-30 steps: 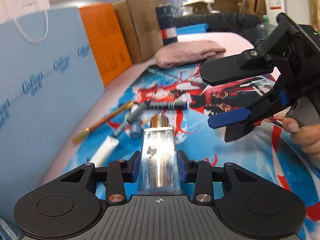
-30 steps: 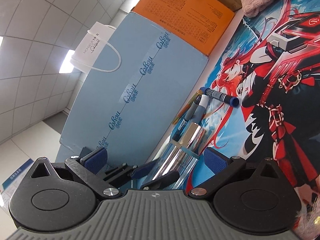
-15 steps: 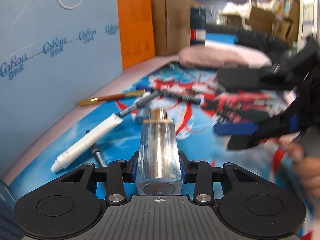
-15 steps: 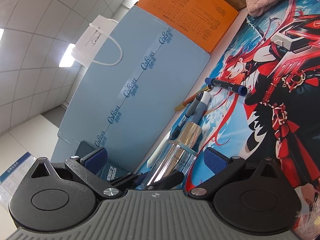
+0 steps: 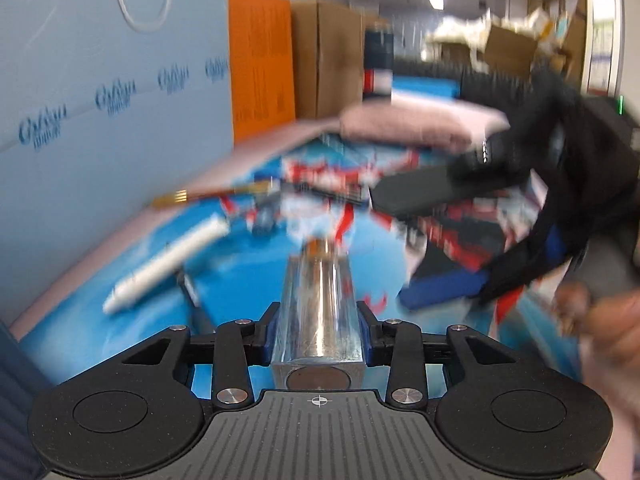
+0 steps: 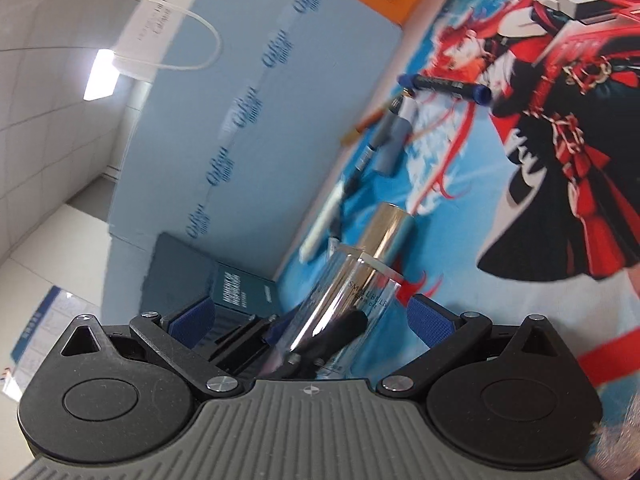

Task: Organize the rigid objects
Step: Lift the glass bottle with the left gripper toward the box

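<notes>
My left gripper [image 5: 318, 322] is shut on a clear square bottle [image 5: 318, 308] with a silver core and cap, held lengthwise above the blue printed mat [image 5: 132, 328]. The same bottle [image 6: 352, 280] shows in the right wrist view, lying between my right gripper's spread blue pads [image 6: 430, 320]. My right gripper [image 6: 310, 320] is open and empty; it also appears at the right of the left wrist view [image 5: 440, 248], close beside the bottle. A white tube [image 5: 168, 264], a gold pen [image 5: 208, 196], a blue marker [image 6: 444, 86] and grey pens [image 6: 386, 140] lie on the mat beyond.
A light blue board [image 5: 80, 128] with a white bag, an orange panel [image 5: 260, 64] and cardboard boxes [image 5: 328, 40] line the left side. A pink folded cloth [image 5: 416, 124] lies at the back. A dark teal box [image 6: 208, 276] stands by the blue board.
Both views have shifted and blurred: the left gripper with the bottle has moved lower and nearer to the mat. The right gripper stays open beside it. The teal box has come into the right view.
</notes>
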